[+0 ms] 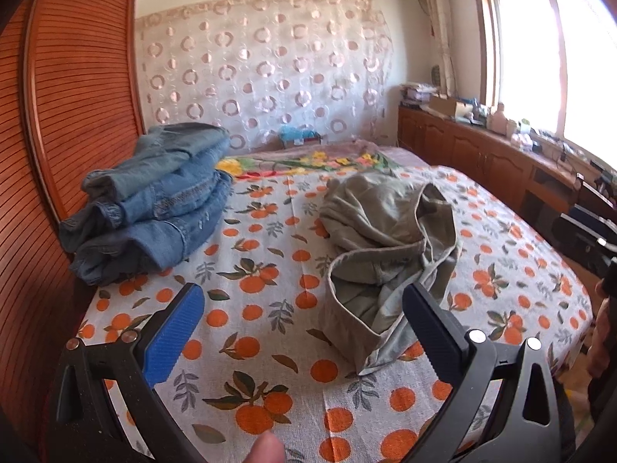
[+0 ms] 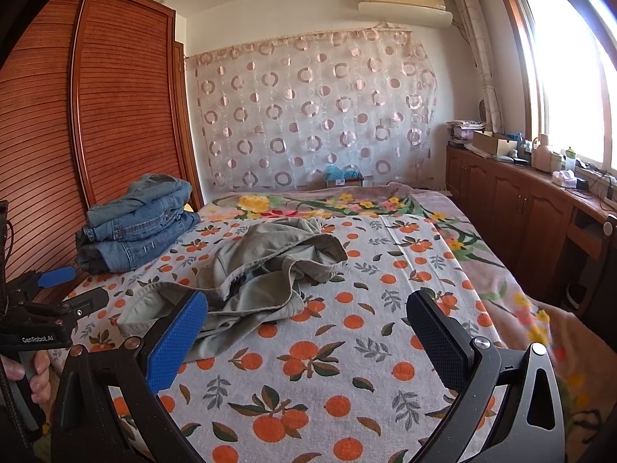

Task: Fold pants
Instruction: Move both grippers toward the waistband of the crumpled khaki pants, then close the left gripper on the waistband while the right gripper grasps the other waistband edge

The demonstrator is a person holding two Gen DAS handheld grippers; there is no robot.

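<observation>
Pre-grasp step: khaki pants (image 1: 389, 239) crumpled on bed (image 1: 270, 347), unfolded. Left gripper (image 1: 304, 332) and right gripper (image 2: 308, 335) both spread, empty. Next: pinch waistband, spread flat.

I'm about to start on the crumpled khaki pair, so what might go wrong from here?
1. The khaki pants lie bunched with layers overlapping, so the open left gripper or right gripper may pinch several layers at once, maybe the orange-print sheet too.
2. The jeans stack sits close by at the bed's edge; spreading the legs that way could topple it.
</observation>
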